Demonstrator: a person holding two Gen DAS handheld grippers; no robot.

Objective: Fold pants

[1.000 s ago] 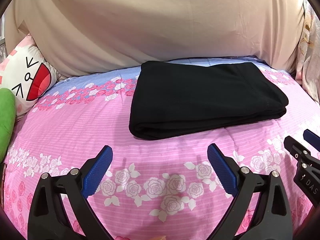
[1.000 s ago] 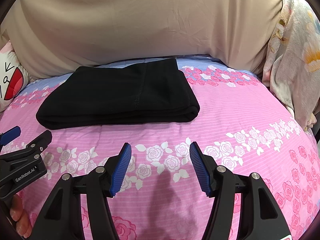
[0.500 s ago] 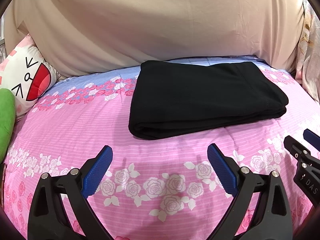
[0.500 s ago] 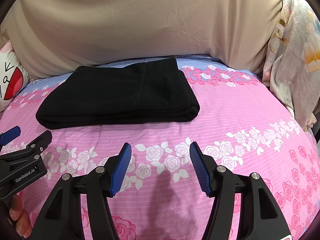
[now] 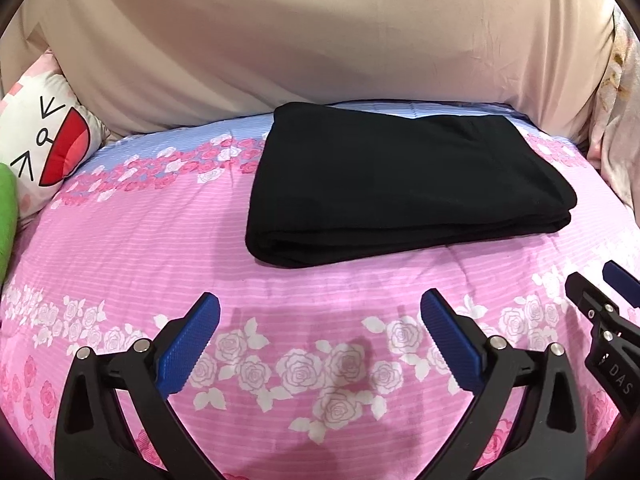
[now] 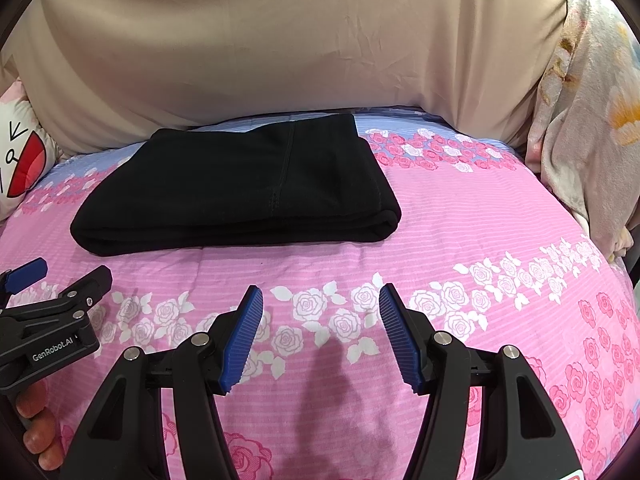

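Note:
The black pants lie folded into a thick rectangle on the pink rose-print bedspread, toward the back of the bed. My left gripper hovers in front of the pants' near edge, apart from them; its jaws are opening wide and nothing is between them. My right gripper stands open to about half its width in front of the pants, also with nothing between its blue pads. Each gripper shows at the edge of the other's view: the left gripper and the right gripper.
A large beige cushion rises behind the pants. A cartoon-face pillow and a green object sit at the left. Pale floral fabric hangs at the right. A person's fingers hold the left gripper.

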